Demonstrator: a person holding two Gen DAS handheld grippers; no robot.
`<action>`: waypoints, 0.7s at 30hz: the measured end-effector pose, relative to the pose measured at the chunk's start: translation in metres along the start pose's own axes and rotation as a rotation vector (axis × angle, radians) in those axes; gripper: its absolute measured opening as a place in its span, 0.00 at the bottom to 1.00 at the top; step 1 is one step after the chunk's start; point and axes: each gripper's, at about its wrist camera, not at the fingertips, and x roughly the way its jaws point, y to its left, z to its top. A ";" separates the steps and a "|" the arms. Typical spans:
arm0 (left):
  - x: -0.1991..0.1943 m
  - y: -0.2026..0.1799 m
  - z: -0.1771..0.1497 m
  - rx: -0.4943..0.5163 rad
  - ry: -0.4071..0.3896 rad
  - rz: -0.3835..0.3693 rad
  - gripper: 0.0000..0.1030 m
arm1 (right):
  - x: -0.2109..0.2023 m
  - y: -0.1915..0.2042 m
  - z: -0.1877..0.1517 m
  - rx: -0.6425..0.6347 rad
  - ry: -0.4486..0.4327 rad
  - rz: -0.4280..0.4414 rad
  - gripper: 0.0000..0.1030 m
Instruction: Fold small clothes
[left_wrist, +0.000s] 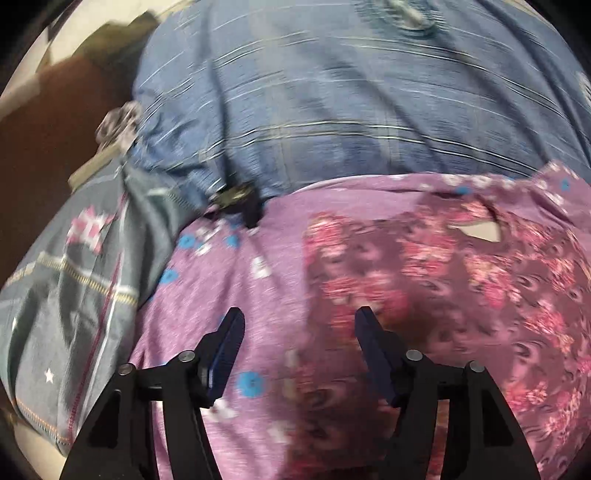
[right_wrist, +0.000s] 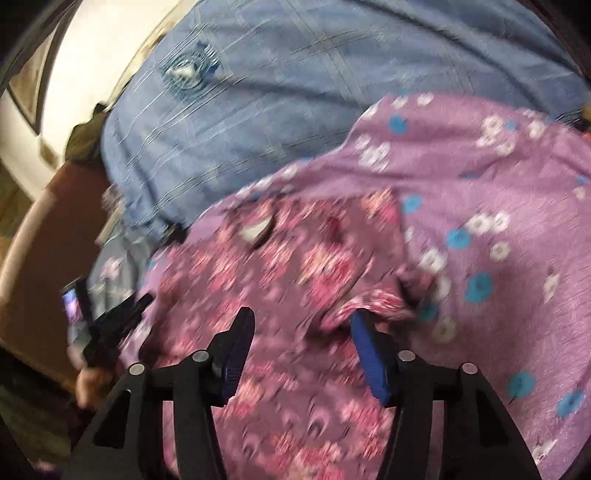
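Observation:
A small maroon garment with pink flowers (left_wrist: 443, 280) lies on a lilac sheet with blue and white flowers (left_wrist: 229, 280). My left gripper (left_wrist: 299, 317) is open and empty, hovering over the garment's left edge. In the right wrist view the same garment (right_wrist: 295, 266) lies under my right gripper (right_wrist: 303, 317), which is open; its right finger (right_wrist: 365, 347) sits next to a raised fold of the cloth (right_wrist: 365, 306). The left gripper (right_wrist: 114, 328) shows at the left there. Both views are blurred.
A blue checked bedcover (left_wrist: 332, 92) lies behind the lilac sheet, also in the right wrist view (right_wrist: 258, 92). A grey patterned cloth (left_wrist: 74, 295) lies at the left. A brown surface (left_wrist: 48, 140) and a pale wall (right_wrist: 96, 62) are beyond the bed.

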 end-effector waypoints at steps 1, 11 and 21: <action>0.000 -0.007 -0.002 0.029 0.003 -0.003 0.61 | 0.008 0.004 0.000 -0.019 0.001 -0.050 0.35; 0.025 -0.009 -0.010 0.045 0.151 0.016 0.61 | 0.046 -0.016 -0.003 0.040 0.099 -0.180 0.24; -0.002 0.001 -0.003 -0.023 0.046 -0.020 0.61 | 0.015 0.017 0.006 -0.027 -0.155 -0.154 0.35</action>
